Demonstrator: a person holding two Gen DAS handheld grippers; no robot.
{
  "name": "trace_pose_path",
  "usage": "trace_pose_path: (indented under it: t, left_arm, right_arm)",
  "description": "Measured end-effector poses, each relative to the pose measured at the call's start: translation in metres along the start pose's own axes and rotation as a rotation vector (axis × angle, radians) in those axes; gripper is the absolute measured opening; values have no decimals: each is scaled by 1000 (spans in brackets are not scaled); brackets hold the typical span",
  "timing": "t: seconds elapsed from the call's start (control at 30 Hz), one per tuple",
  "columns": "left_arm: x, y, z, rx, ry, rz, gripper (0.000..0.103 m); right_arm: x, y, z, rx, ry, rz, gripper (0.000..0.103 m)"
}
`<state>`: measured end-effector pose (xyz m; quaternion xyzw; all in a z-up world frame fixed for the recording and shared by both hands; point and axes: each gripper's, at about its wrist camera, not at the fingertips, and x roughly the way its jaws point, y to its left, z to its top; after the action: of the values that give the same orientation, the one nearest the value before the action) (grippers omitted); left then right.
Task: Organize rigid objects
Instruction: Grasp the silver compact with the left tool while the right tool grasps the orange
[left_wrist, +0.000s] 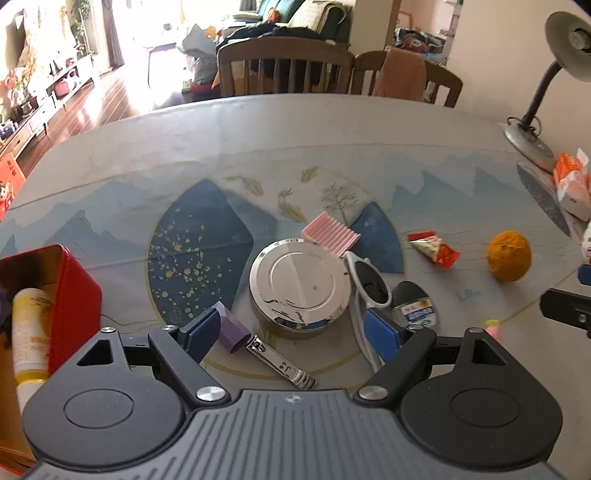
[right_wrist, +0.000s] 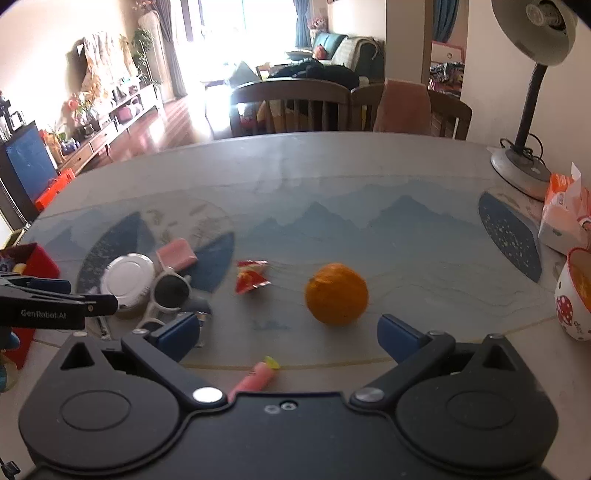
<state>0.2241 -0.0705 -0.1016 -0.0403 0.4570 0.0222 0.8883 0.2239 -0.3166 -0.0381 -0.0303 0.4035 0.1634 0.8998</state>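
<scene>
My left gripper (left_wrist: 291, 330) is open and empty, just above the table before a round silver tin (left_wrist: 299, 286). A nail clipper (left_wrist: 280, 363) and a purple block (left_wrist: 231, 326) lie between its fingers. White sunglasses (left_wrist: 369, 288), a pink ridged piece (left_wrist: 330, 233) and a small dark bottle (left_wrist: 415, 304) lie by the tin. A red box (left_wrist: 62, 291) at the left holds a yellow tube (left_wrist: 27, 332). My right gripper (right_wrist: 290, 332) is open and empty, just short of an orange (right_wrist: 336, 293). A pink marker (right_wrist: 255, 378) lies under it.
A red snack packet (right_wrist: 251, 280) lies left of the orange. A desk lamp (right_wrist: 524, 162), an orange tissue pack (right_wrist: 561, 214) and a spotted cup (right_wrist: 574, 295) stand at the right. Wooden chairs (left_wrist: 284, 70) stand behind the table's far edge.
</scene>
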Motion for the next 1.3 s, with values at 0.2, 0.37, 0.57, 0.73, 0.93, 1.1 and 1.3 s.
trace_pose_path:
  t: [0.2,0.37,0.57,0.73,0.93,1.1,1.3]
  left_arm:
    - [21,-4,-1,22,25,29,85]
    - [32,-7,2,42,16,48,85]
    - [41,-13,5,59,4,55,85]
    - [47,-15,8,73,-2,65,85]
    - [51,-17,11,87,-22,75,85]
    - [50,-18,12,96,-46,66,84]
    - [48,-20,13,114,-50,57,77]
  right_arm:
    - [18,-7,5,-11,29,-15,103]
    - [33,-14,12,-14,41,-31,102]
    - [54,-19,18,-9,64,-37,98]
    - [67,-22,20,-6,76,-46,92]
    - [81,-26,22,0,88,-63,79]
    - [86,-28,24,1,92,-68,67]
    - [86,-30,24,8,88,-89,55]
